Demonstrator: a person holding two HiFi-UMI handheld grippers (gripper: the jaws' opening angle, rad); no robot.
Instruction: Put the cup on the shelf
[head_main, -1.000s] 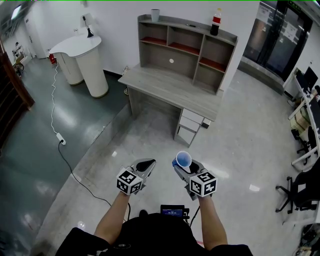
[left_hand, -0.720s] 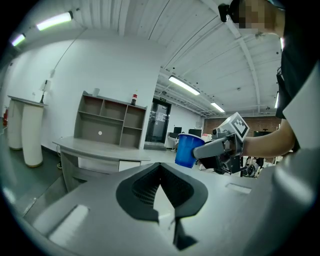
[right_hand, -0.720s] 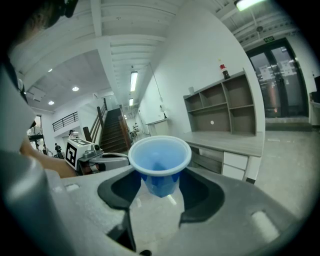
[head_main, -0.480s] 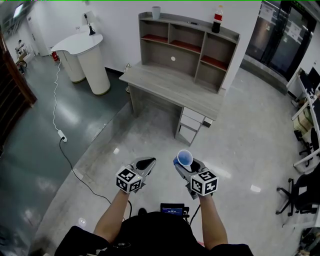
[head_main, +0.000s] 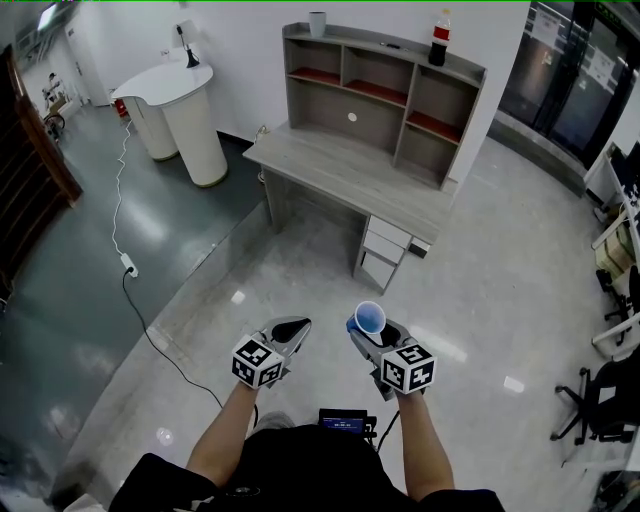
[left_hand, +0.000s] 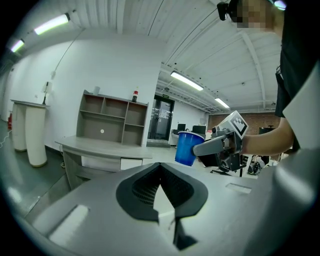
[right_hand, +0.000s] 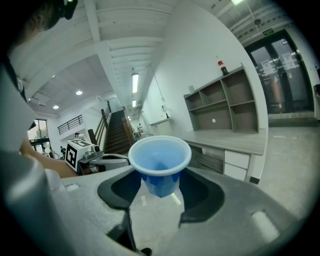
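Note:
A blue cup (head_main: 369, 319) stands upright between the jaws of my right gripper (head_main: 368, 329), which is shut on its lower wall; the rim rises above the fingers. In the right gripper view the cup (right_hand: 160, 160) fills the middle, with the grey shelf unit (right_hand: 225, 100) far off at the right. My left gripper (head_main: 292, 327) hangs beside it at the same height, shut and empty. Its own view shows the cup (left_hand: 189, 148) to the right. The shelf unit (head_main: 385, 95) stands on a grey desk (head_main: 340, 180), well ahead of both grippers.
On the shelf top stand a cola bottle (head_main: 438, 38) and a grey cup (head_main: 317, 23). A drawer unit (head_main: 385, 255) sits under the desk's right end. A white curved counter (head_main: 180, 110) and a floor cable (head_main: 125, 265) lie left; office chairs (head_main: 600, 400) right.
The desk and shelf have shifted slightly right and nearer in the head view. Both grippers keep their pose, and the cup stays held.

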